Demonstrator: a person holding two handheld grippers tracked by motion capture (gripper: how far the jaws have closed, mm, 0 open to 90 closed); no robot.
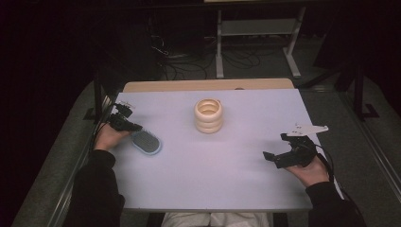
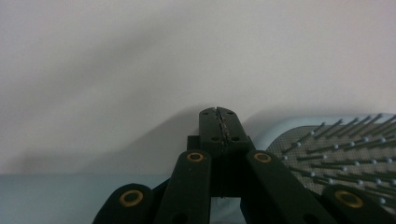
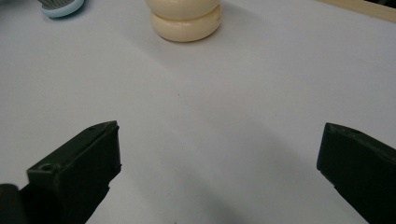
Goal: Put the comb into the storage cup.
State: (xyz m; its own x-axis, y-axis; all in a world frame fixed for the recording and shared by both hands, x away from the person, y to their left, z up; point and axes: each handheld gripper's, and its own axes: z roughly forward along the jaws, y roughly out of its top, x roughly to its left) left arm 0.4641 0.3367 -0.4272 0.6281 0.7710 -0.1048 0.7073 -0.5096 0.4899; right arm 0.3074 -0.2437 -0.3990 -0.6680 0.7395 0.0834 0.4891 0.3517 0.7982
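Observation:
A light-blue hairbrush (image 1: 146, 142) lies bristles up near the left side of the pale table (image 1: 213, 175). My left gripper (image 1: 136, 126) rests just left of and behind the brush head, its jaws pressed together. In the left gripper view the shut left gripper (image 2: 219, 112) has nothing between its tips, and the hairbrush (image 2: 336, 154) lies close on the right. A cream stack of rings (image 1: 208, 115) stands mid-table. My right gripper (image 1: 275, 146) hovers open at the right; in its own view the right gripper (image 3: 219, 149) faces the ring stack (image 3: 187, 18) and the hairbrush (image 3: 60, 7) far off.
A wooden strip (image 1: 208, 85) borders the table's far edge. Beyond it stand white table legs (image 1: 220, 47) and loose cables (image 1: 189, 64) on the floor. A dark metal post (image 1: 98, 94) rises at the table's left rear corner.

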